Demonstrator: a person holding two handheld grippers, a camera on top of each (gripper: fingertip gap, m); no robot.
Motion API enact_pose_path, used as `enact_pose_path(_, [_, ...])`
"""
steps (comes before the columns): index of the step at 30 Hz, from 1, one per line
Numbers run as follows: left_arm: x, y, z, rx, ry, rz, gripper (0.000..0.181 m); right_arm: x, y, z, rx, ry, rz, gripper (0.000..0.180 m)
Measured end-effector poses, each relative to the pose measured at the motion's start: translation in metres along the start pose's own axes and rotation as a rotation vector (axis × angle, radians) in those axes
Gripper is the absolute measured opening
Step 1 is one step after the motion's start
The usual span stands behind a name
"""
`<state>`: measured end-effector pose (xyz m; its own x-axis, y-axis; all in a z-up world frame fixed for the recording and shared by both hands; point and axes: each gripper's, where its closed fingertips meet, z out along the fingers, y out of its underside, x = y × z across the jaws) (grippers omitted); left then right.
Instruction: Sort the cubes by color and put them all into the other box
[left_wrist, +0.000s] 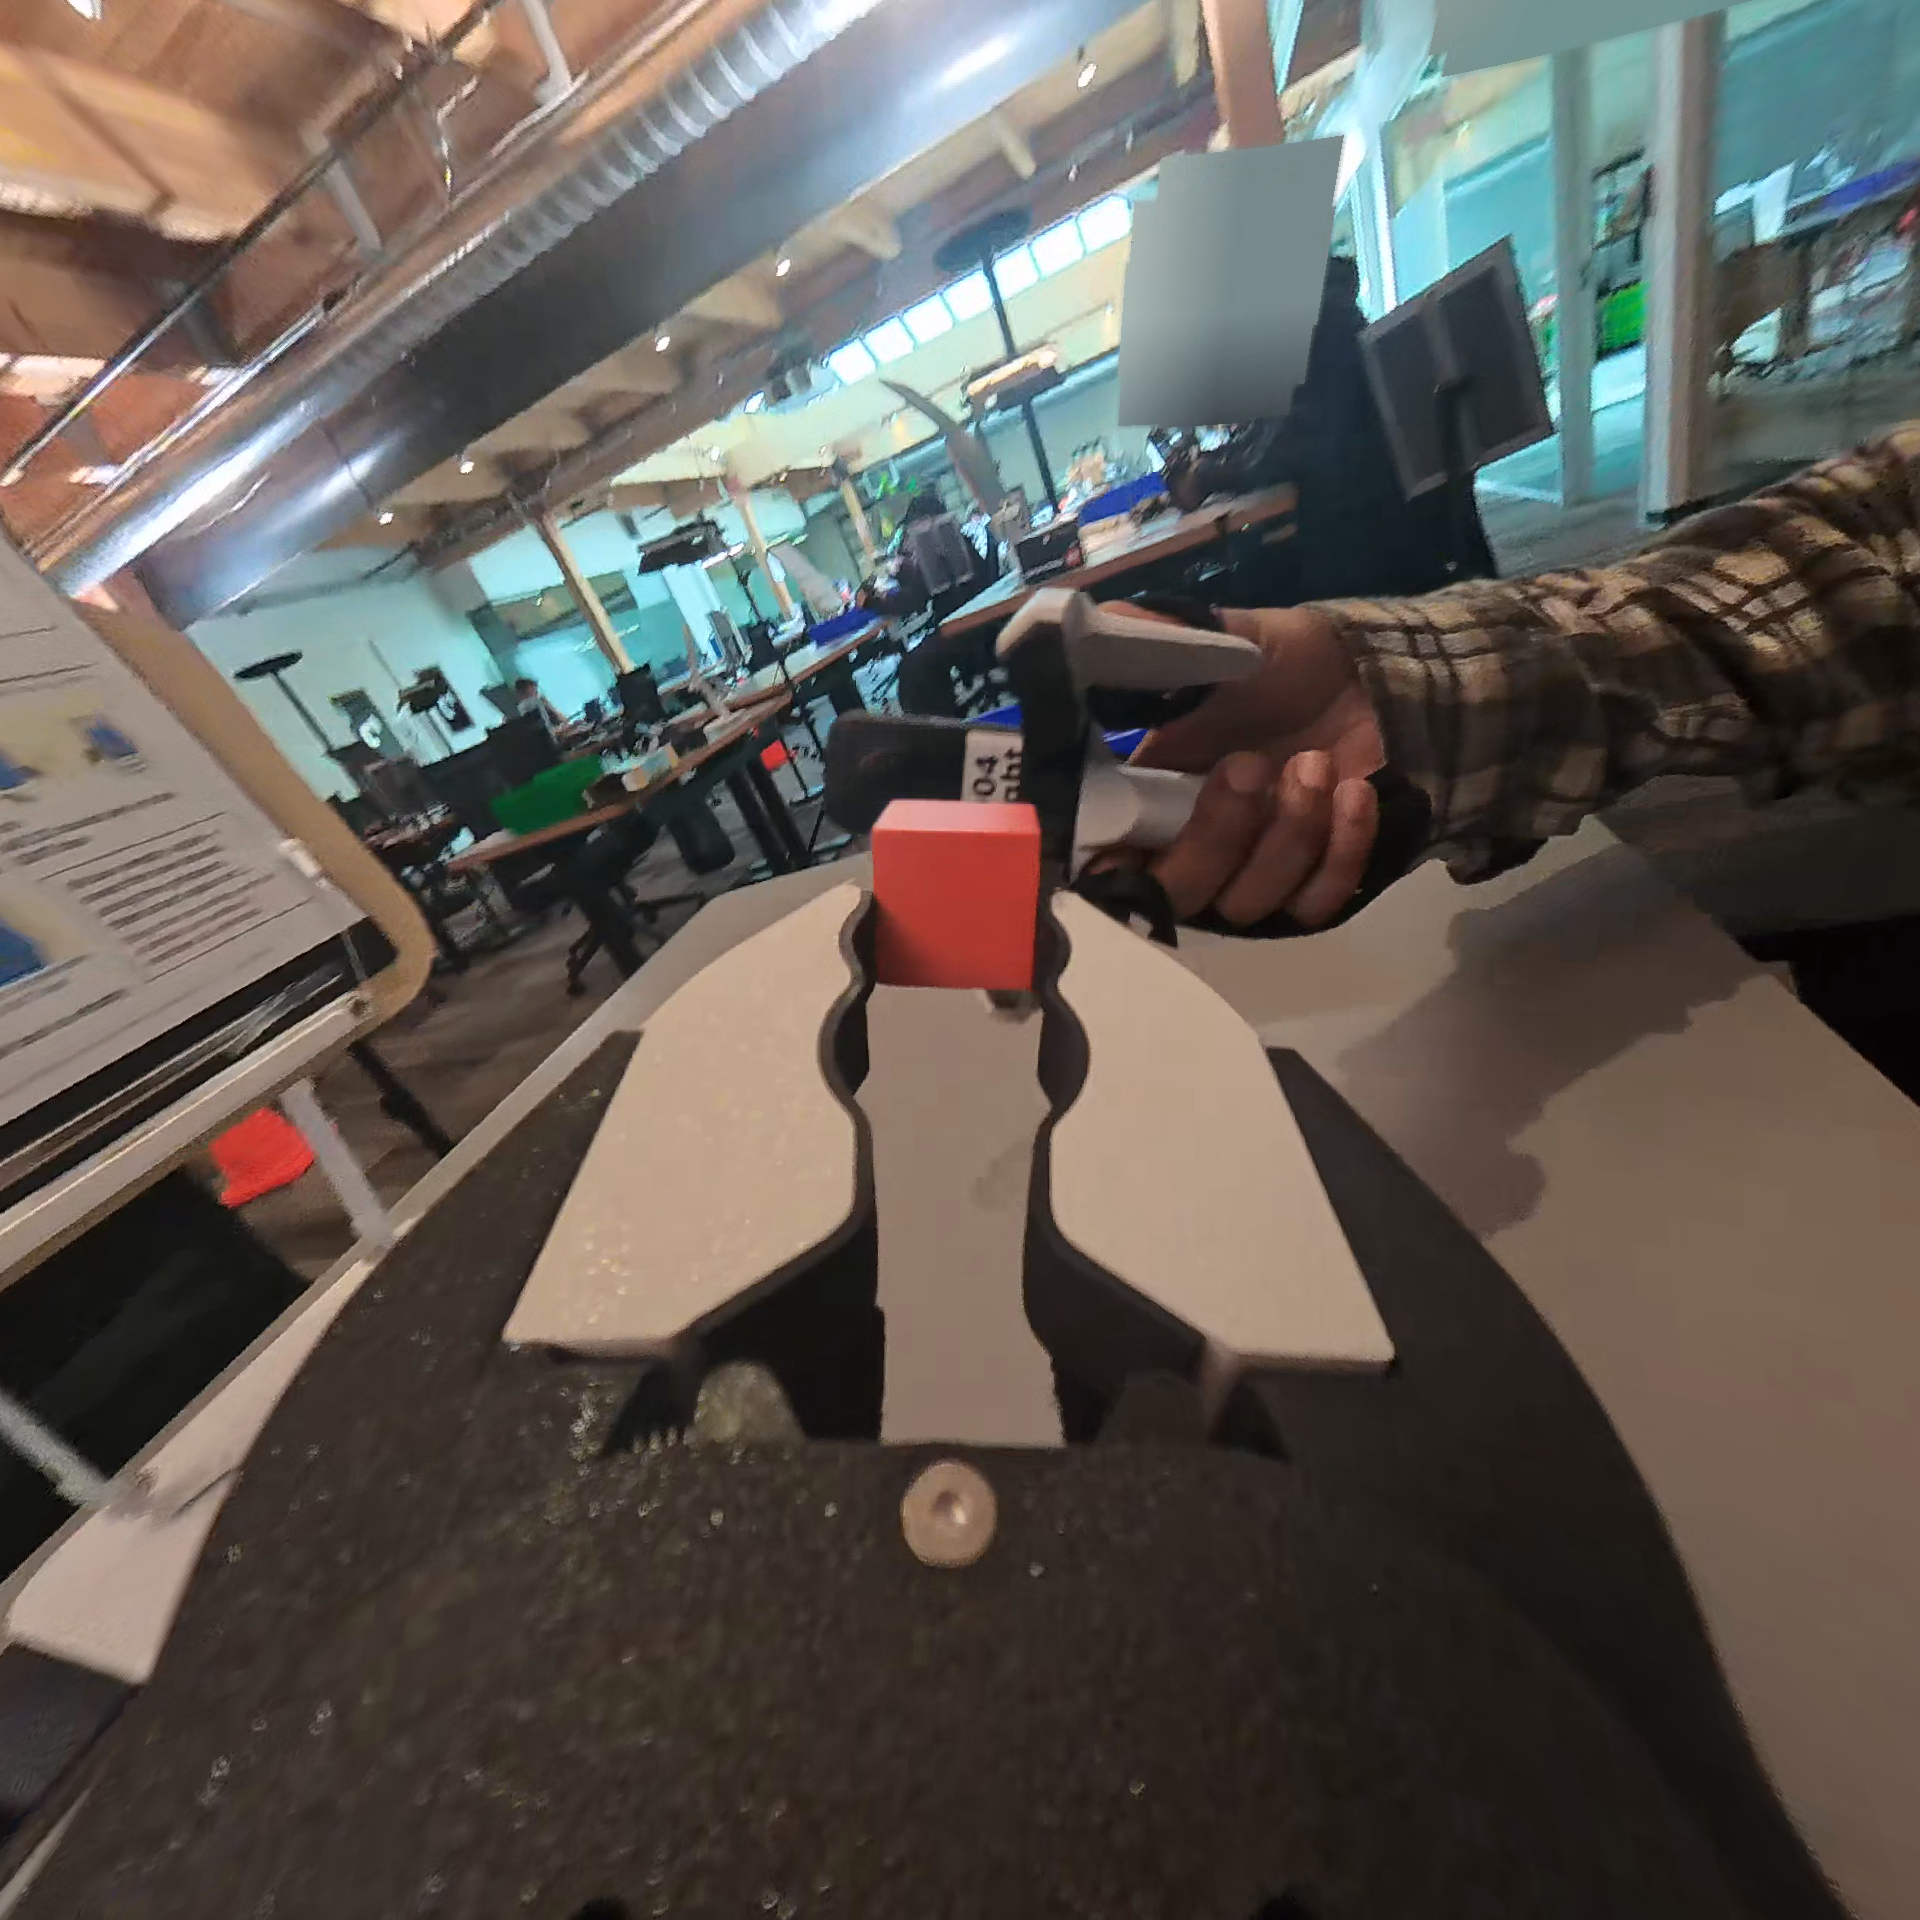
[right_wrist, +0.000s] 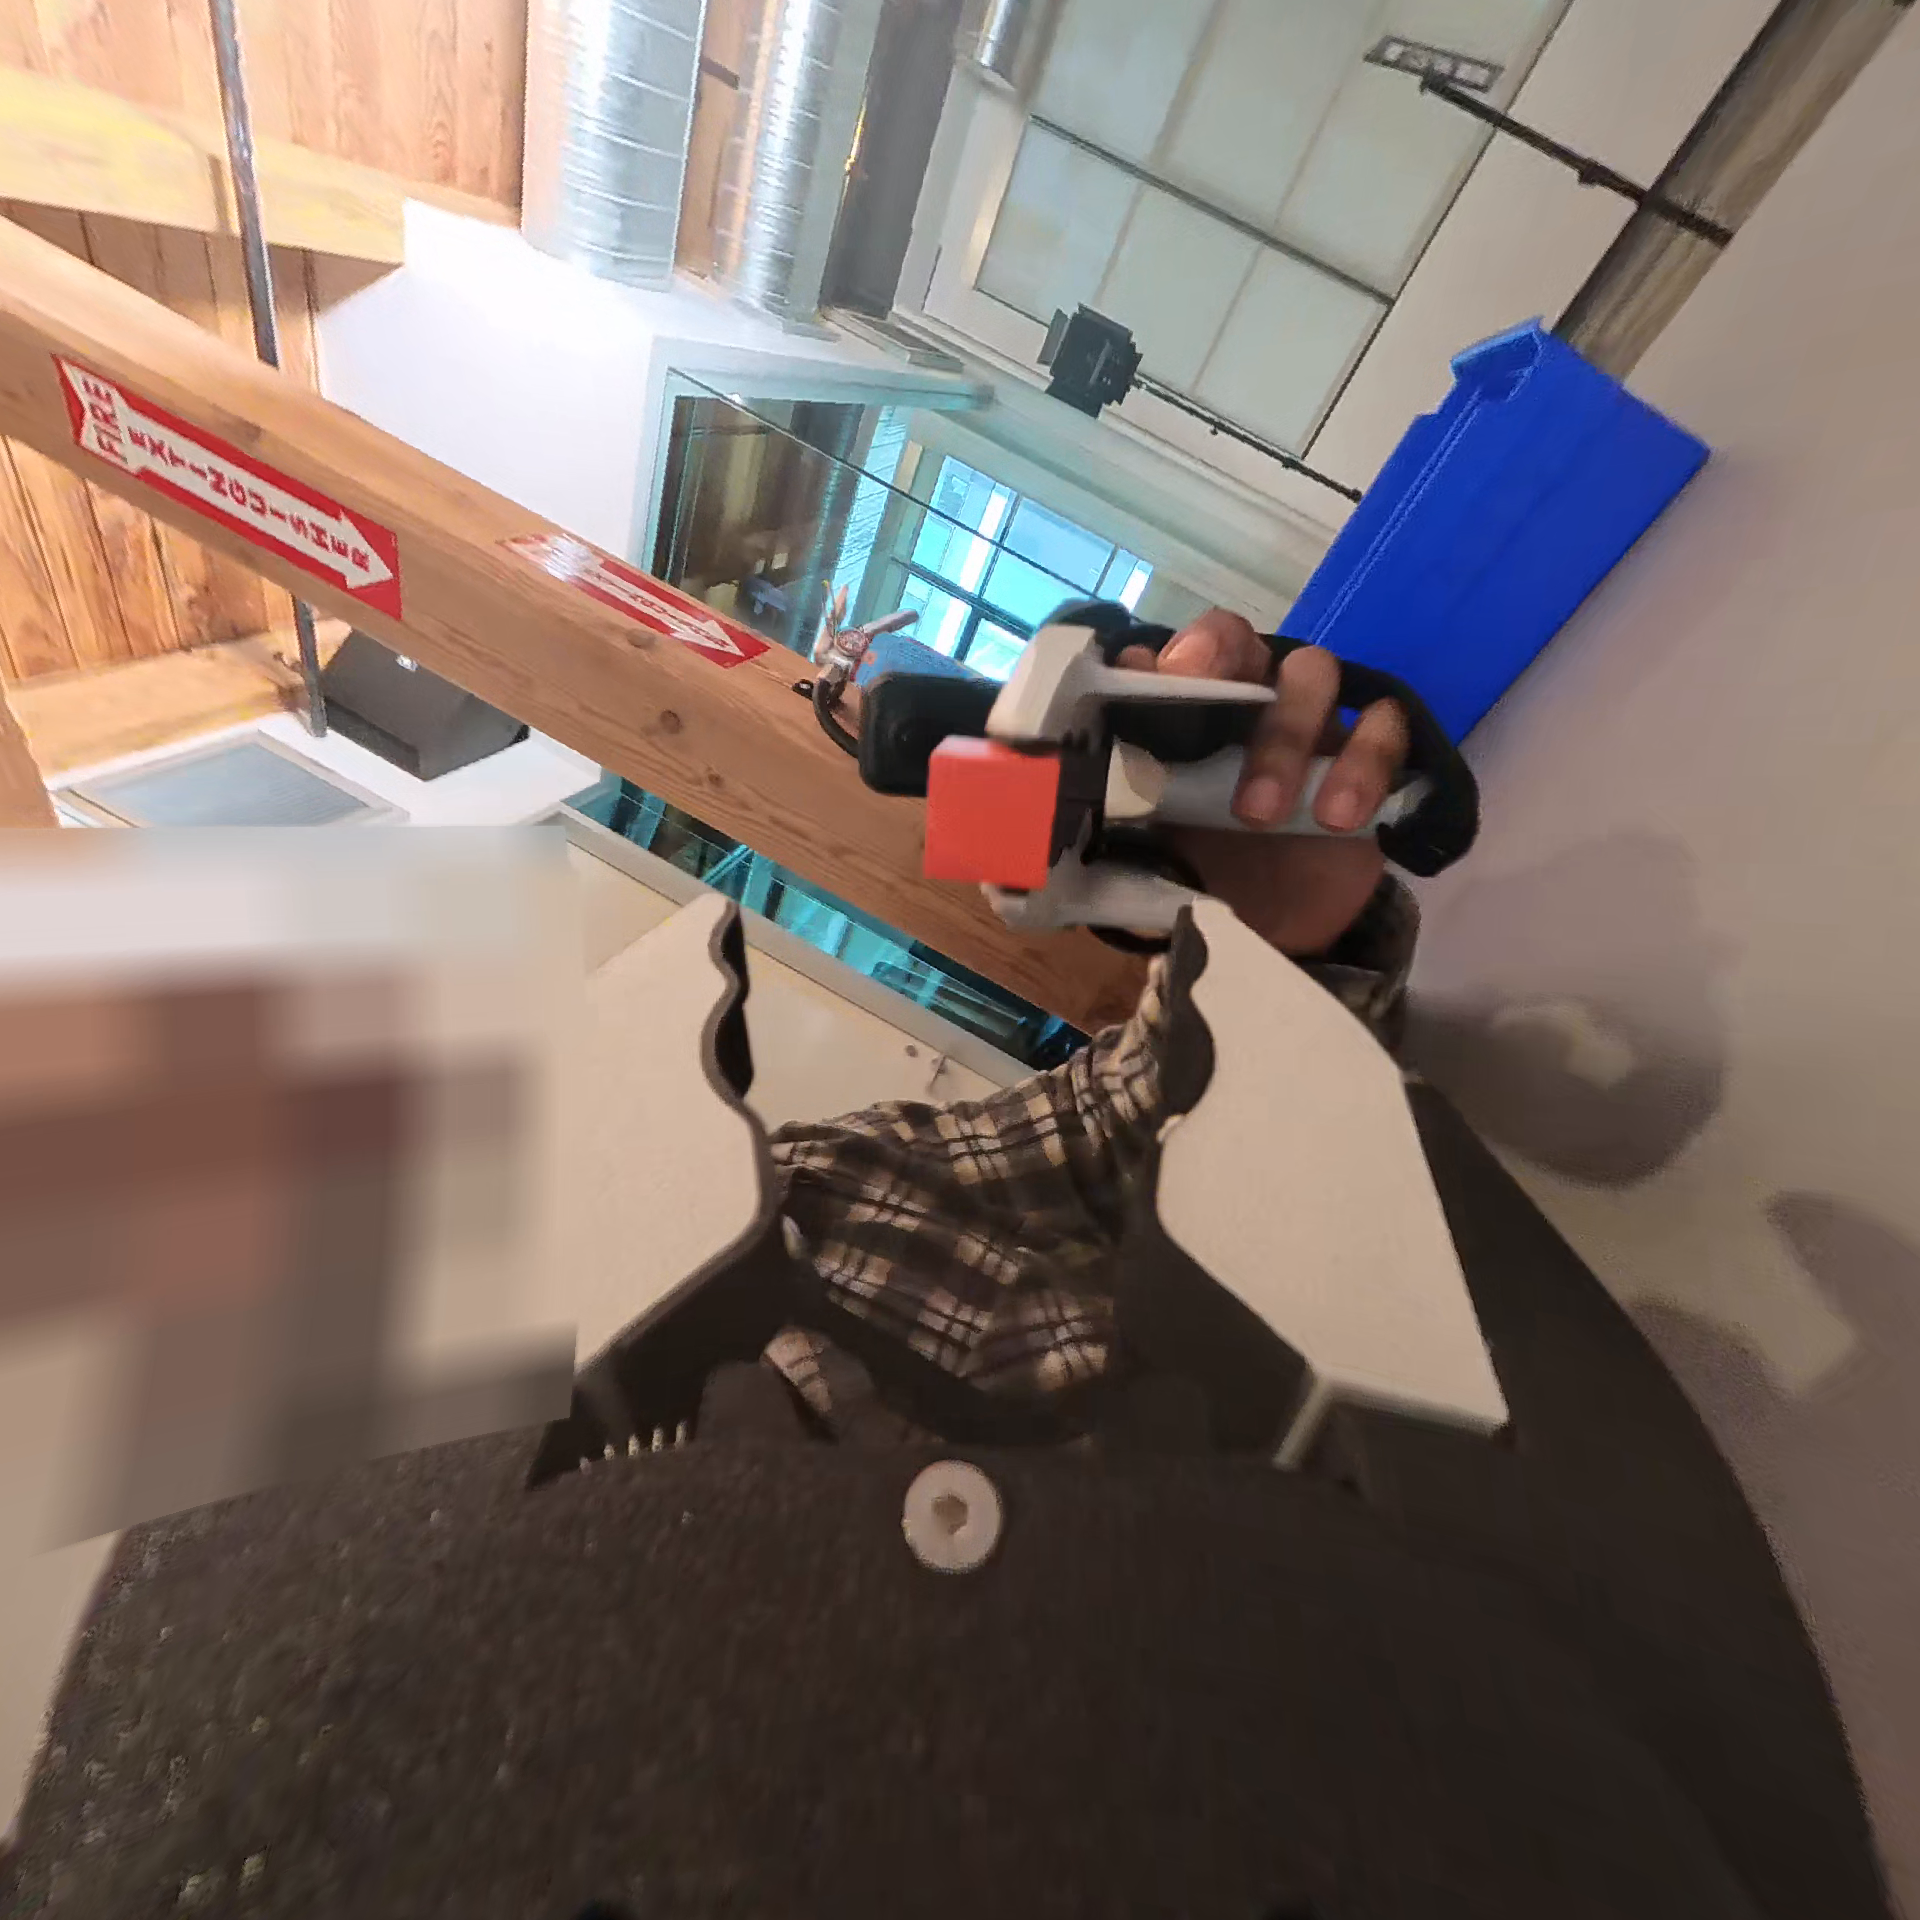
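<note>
My left gripper is shut on a red cube, pinched between its fingertips and held up above the grey table. My right gripper is open and empty, its fingers spread wide. It points at the left gripper, which a hand holds with the red cube in it. The right gripper also shows in the left wrist view, held by a hand just behind the cube. A blue box stands on the table behind the left gripper. Its inside is hidden, and no other cubes are in view.
A plaid sleeve crosses between the right gripper's fingers. A stand with a printed sheet is at the table's left edge. A wooden beam and office desks lie beyond the table. The right wrist view is strongly tilted.
</note>
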<state>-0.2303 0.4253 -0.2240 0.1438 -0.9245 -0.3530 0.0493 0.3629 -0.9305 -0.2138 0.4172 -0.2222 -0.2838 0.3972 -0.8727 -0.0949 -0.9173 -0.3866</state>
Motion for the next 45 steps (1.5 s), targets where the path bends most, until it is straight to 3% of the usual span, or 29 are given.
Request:
enact_pose_path(9, [0.013, 0.014, -0.003, -0.035, -0.01, 0.03, 0.028, 0.019, 0.015, 0.029, -0.077, -0.046, 0.087, 0.064])
enact_pose_path(11, [0.012, 0.015, -0.004, -0.041, -0.011, 0.031, 0.028, 0.02, 0.017, 0.035, -0.091, -0.051, 0.091, 0.056])
enact_pose_path(14, [0.012, 0.018, -0.003, -0.06, -0.02, 0.049, 0.028, 0.02, 0.015, 0.038, -0.088, -0.056, 0.089, 0.029])
enact_pose_path(17, [0.013, 0.024, -0.001, -0.091, -0.018, 0.02, 0.028, 0.025, 0.013, 0.033, -0.092, 0.005, 0.063, 0.031])
enact_pose_path(22, [0.011, 0.033, 0.004, -0.136, -0.032, -0.069, 0.061, 0.011, -0.004, -0.005, -0.049, 0.159, -0.041, 0.029])
enact_pose_path(26, [0.009, 0.042, 0.006, -0.177, -0.049, -0.107, 0.076, -0.011, -0.023, -0.07, -0.016, 0.412, -0.168, 0.028])
enact_pose_path(29, [0.01, 0.05, 0.007, -0.21, -0.051, -0.114, 0.073, -0.04, -0.043, -0.146, 0.023, 0.696, -0.256, 0.029])
enact_pose_path(33, [0.012, 0.057, 0.01, -0.252, -0.052, -0.094, 0.065, -0.071, -0.05, -0.3, -0.063, 1.327, -0.296, 0.029])
enact_pose_path(36, [0.017, 0.058, 0.013, -0.264, -0.041, -0.068, 0.06, -0.083, -0.022, -0.416, -0.146, 1.741, -0.14, 0.029])
enact_pose_path(40, [0.022, 0.06, 0.015, -0.273, -0.029, -0.048, 0.055, -0.067, 0.028, -0.487, -0.217, 1.859, 0.09, 0.029])
enact_pose_path(45, [0.025, 0.07, 0.018, -0.304, -0.021, -0.048, 0.053, -0.036, 0.054, -0.523, -0.234, 1.893, 0.195, 0.029])
